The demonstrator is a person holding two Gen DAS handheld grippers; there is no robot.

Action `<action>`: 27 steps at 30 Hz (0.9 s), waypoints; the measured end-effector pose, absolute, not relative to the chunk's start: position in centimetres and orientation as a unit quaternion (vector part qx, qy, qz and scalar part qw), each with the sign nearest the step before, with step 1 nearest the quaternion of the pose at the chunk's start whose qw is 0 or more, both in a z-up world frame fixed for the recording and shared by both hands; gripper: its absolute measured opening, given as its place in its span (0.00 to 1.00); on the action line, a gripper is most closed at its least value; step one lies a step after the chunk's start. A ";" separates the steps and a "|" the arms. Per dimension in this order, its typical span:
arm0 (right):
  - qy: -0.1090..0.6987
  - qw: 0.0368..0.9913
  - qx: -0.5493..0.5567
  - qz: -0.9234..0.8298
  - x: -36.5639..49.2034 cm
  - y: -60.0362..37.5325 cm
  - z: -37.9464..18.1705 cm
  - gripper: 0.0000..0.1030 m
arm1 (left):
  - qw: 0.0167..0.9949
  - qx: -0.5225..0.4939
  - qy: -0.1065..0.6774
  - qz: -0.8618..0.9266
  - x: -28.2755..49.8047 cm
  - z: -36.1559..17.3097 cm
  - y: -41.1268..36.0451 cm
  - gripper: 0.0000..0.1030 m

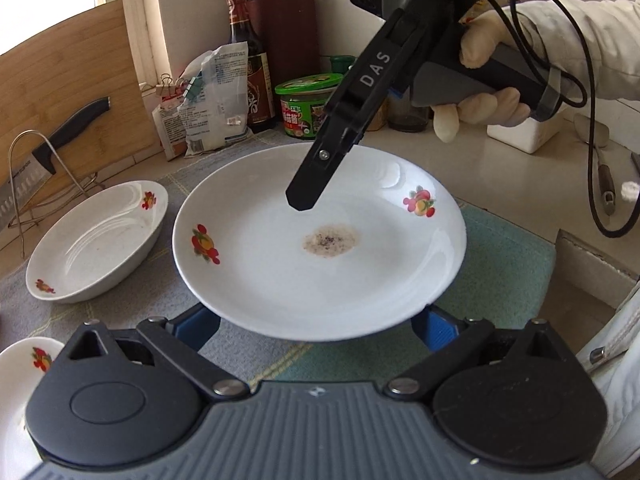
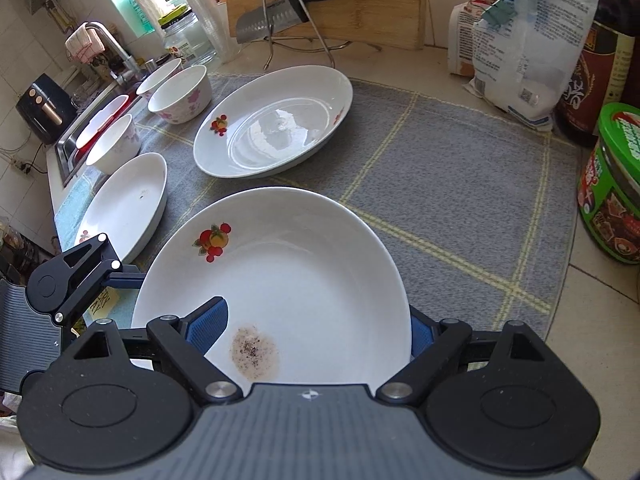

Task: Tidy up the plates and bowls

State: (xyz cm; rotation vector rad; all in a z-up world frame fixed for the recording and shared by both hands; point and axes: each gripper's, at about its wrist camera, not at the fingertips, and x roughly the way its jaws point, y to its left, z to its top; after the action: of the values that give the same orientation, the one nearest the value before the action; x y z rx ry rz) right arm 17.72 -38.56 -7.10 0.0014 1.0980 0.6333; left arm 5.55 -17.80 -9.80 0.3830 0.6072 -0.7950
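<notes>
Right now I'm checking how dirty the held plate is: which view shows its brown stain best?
The left wrist view: the stain lies whole and centred on the plate. The right wrist view shows it low, near the gripper's body.

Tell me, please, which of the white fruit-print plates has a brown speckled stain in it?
The plate lifted between both hand-held grippers: its centre carries the speckled stain. The fruit-print plate resting on the grey mat looks clean.

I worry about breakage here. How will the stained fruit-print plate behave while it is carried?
The stained plate looks like glazed ceramic: stiff, probably fragile if dropped. Its glossy surface shows reflections, so it may slip against the blue pads. The left gripper and right gripper each hold one edge, so it could tilt if either shifts.
</notes>
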 end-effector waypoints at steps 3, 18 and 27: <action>0.509 0.812 0.000 0.287 18.1 -39.6 -7.0 0.90 | 0.858 0.181 0.287 -0.385 6.5 -9.8 -18.6 0.98; 0.500 0.828 0.004 0.255 21.4 -42.5 -8.3 0.90 | 0.854 0.173 0.295 -0.392 10.6 -10.8 -21.4 0.98; 0.497 0.832 -0.002 0.247 23.0 -43.0 -8.5 0.90 | 0.856 0.167 0.303 -0.384 12.4 -11.4 -22.3 0.98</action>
State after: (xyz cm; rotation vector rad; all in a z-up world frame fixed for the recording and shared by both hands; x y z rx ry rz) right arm 23.01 -43.00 -8.55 -0.0034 1.0533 0.5244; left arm 12.39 -22.30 -11.35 0.3507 0.6370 -0.8077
